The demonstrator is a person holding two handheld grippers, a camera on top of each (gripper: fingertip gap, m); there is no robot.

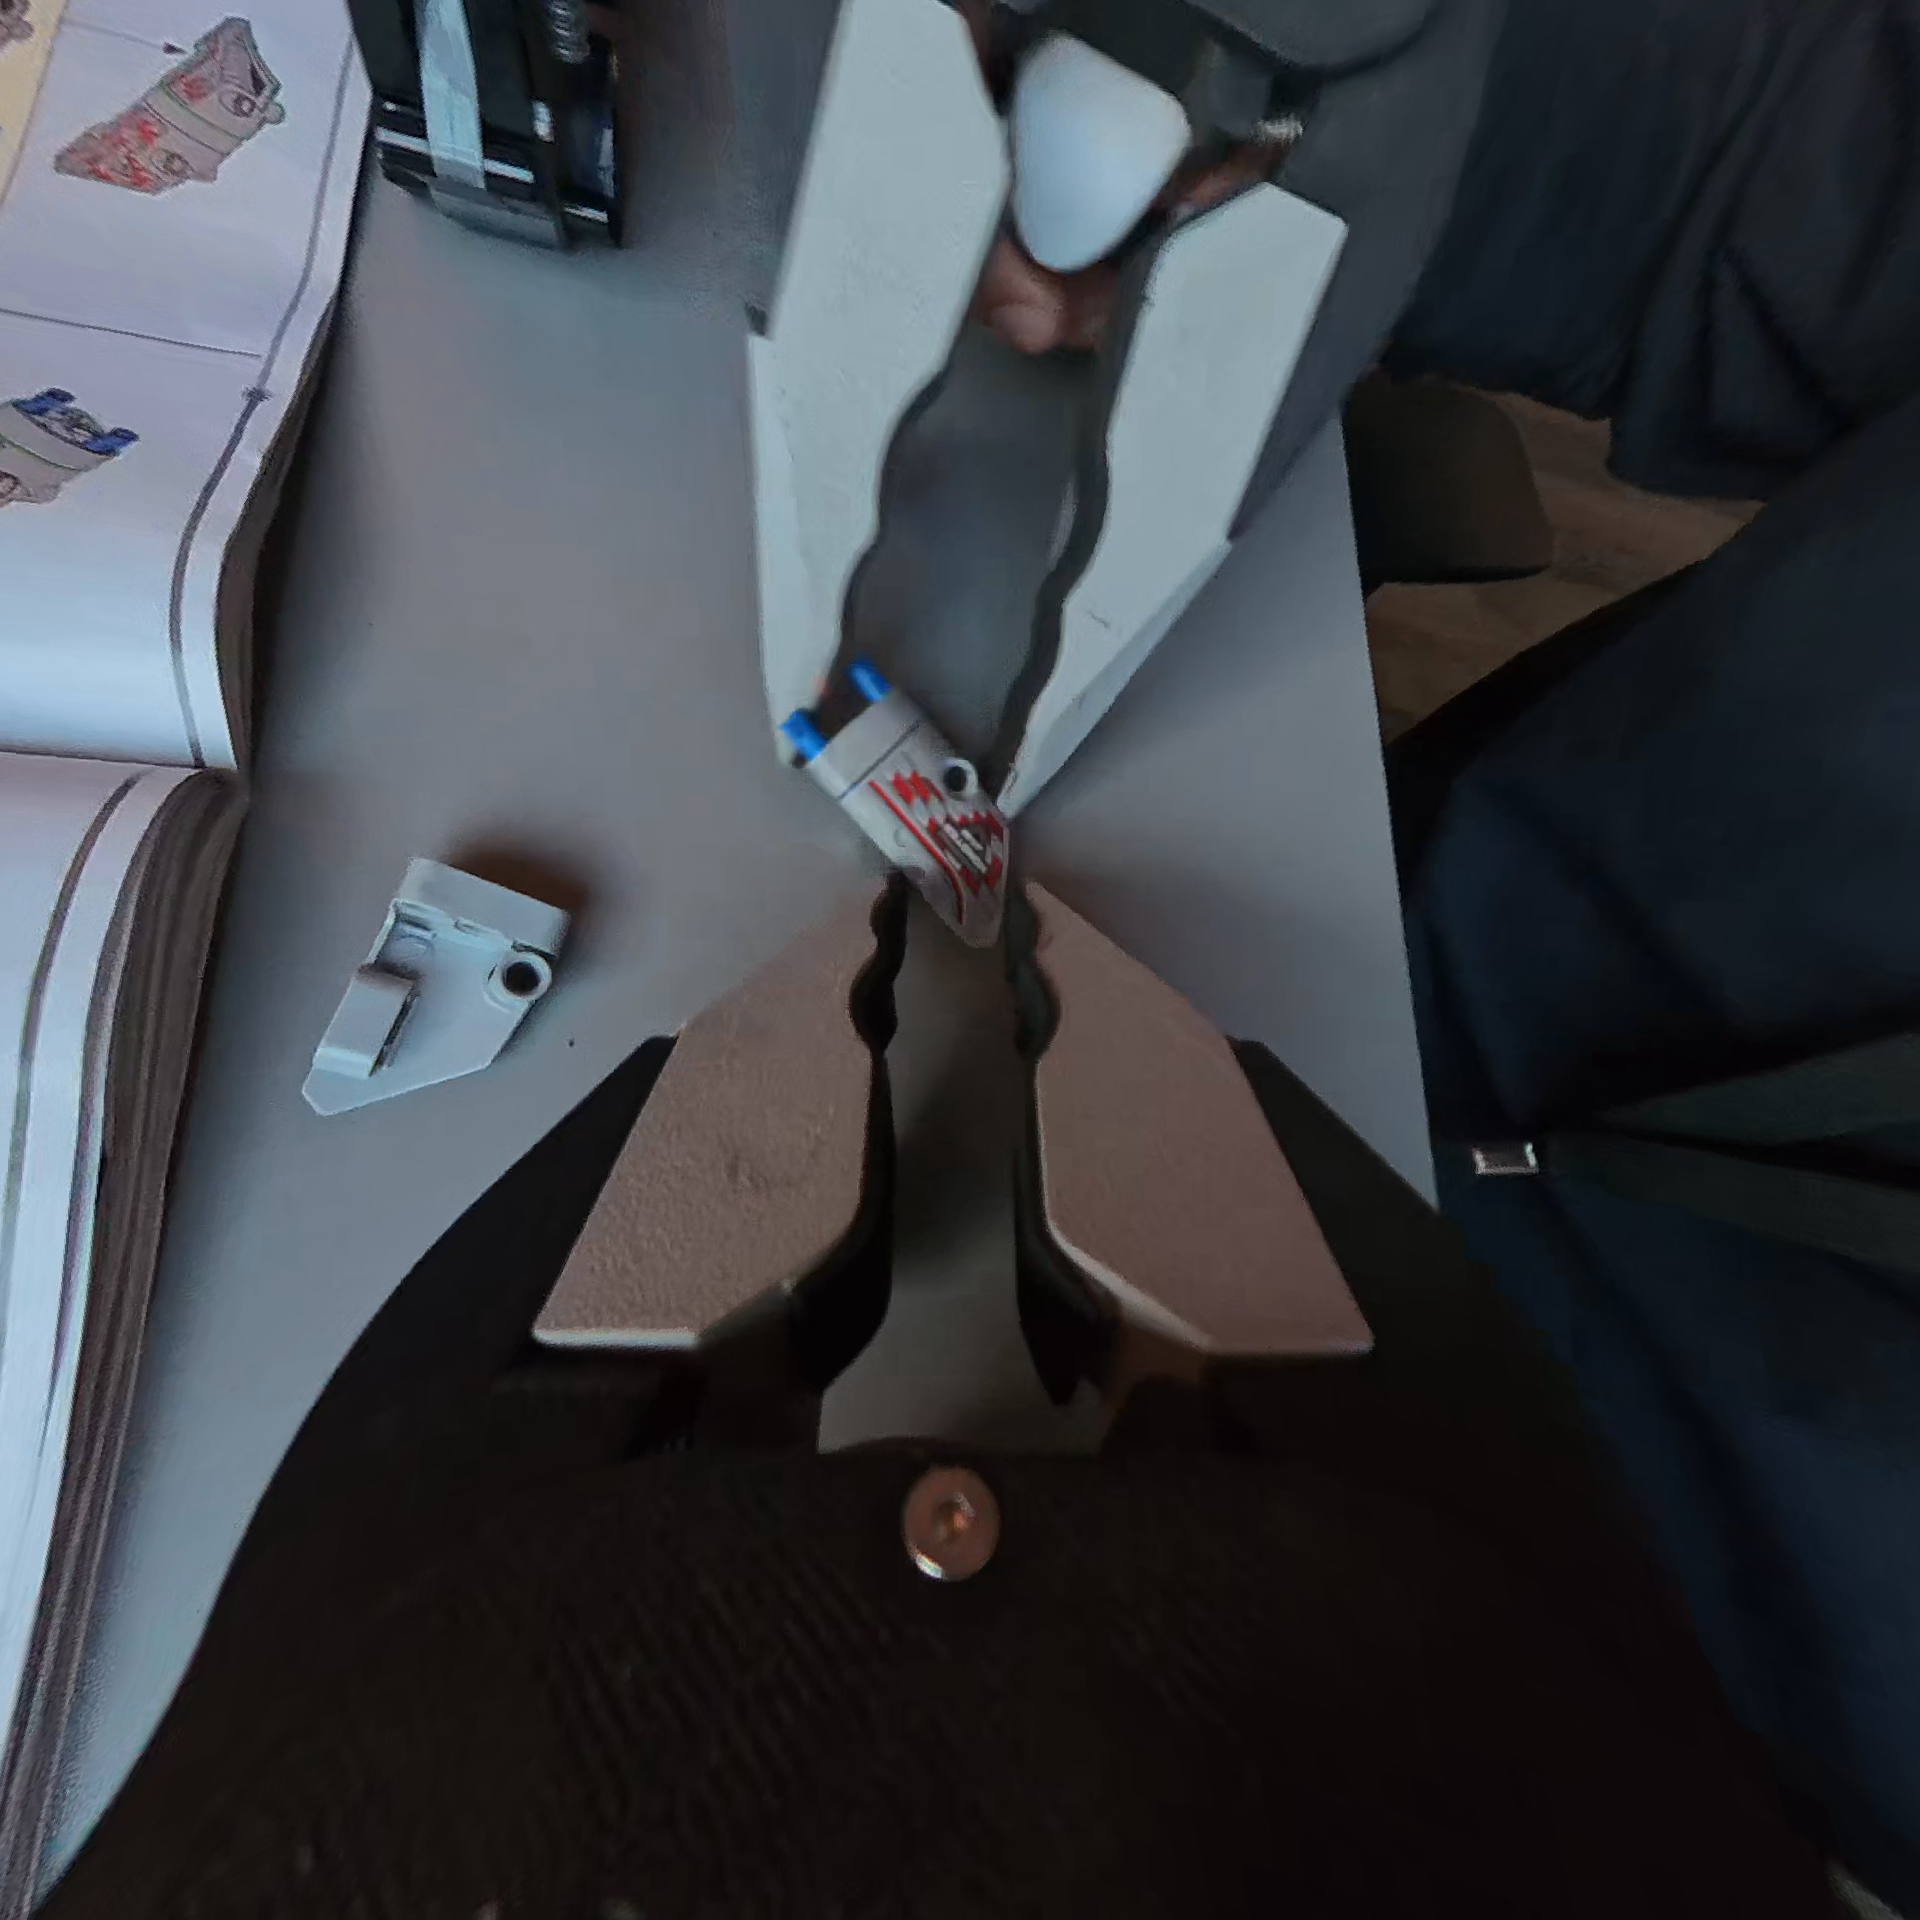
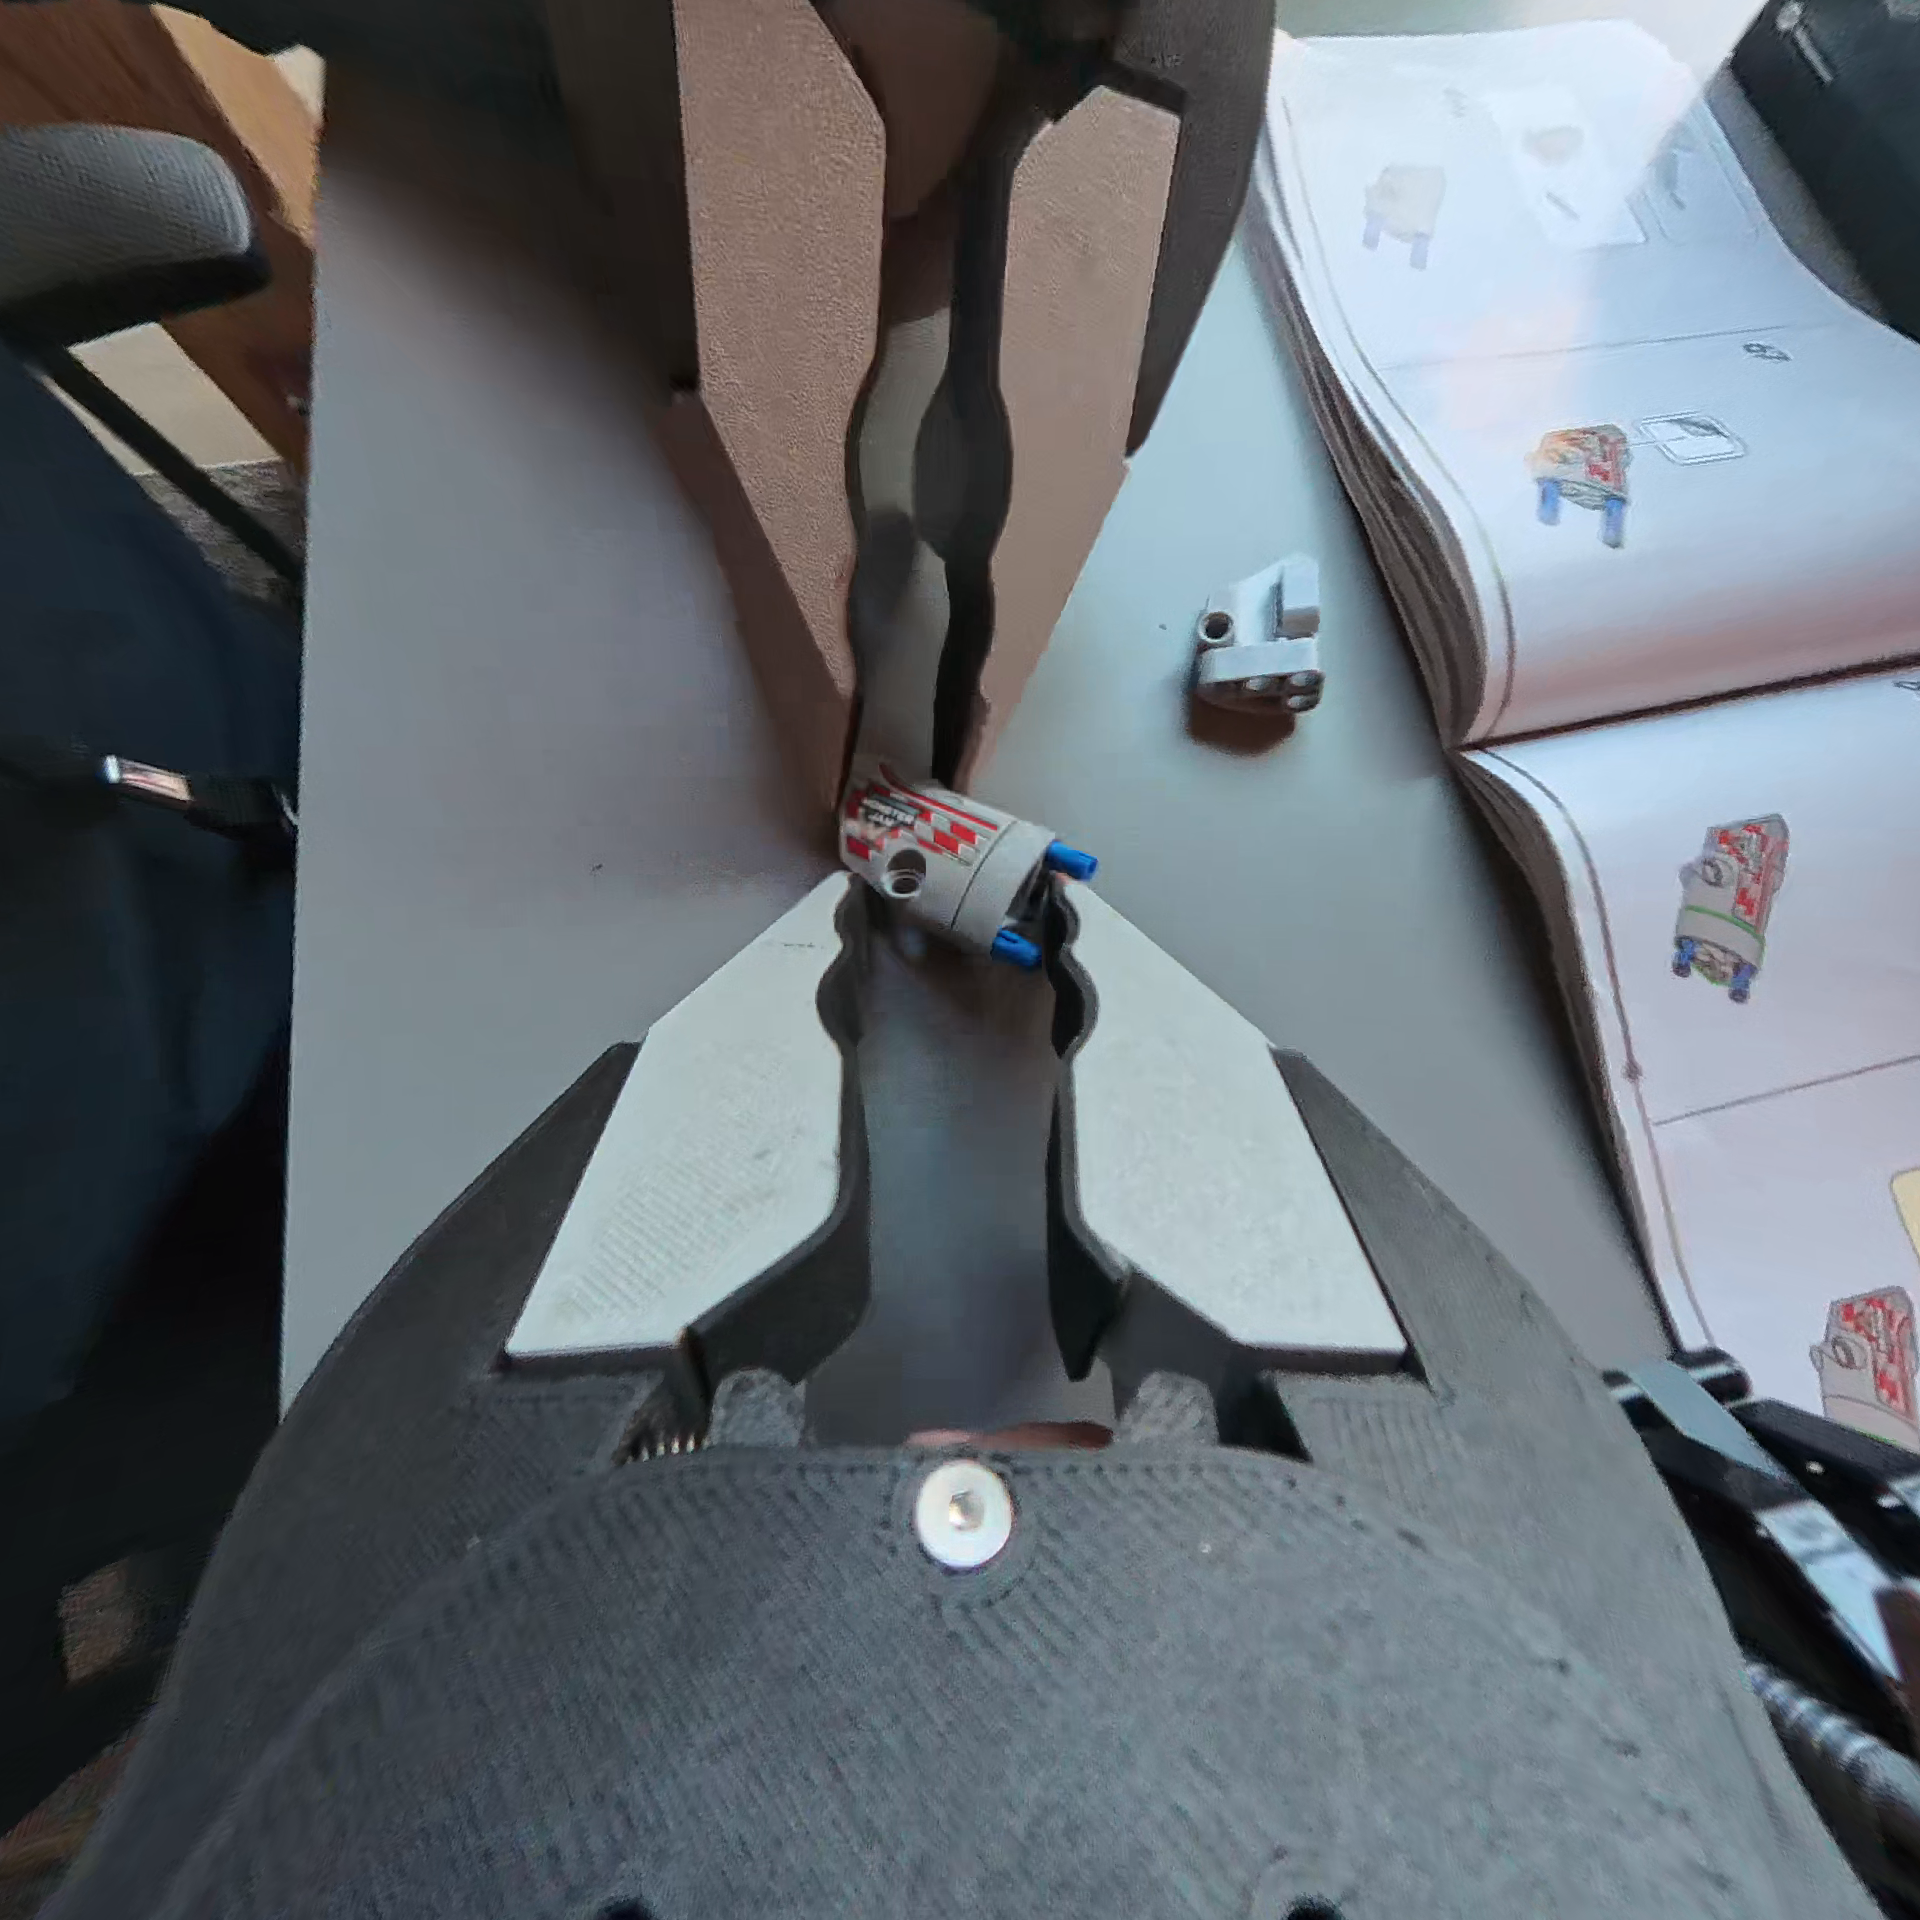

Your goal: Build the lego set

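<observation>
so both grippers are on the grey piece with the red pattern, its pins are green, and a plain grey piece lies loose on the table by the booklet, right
Not quite: the pins are blue, not green, as the right wrist view shows. The rest stands: the left gripper and right gripper both meet at the grey piece with the red pattern, and the plain grey piece lies loose on the table by the booklet.

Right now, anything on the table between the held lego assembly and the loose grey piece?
Nothing. In both wrist views, only bare table separates the patterned assembly from the loose grey piece.
</observation>
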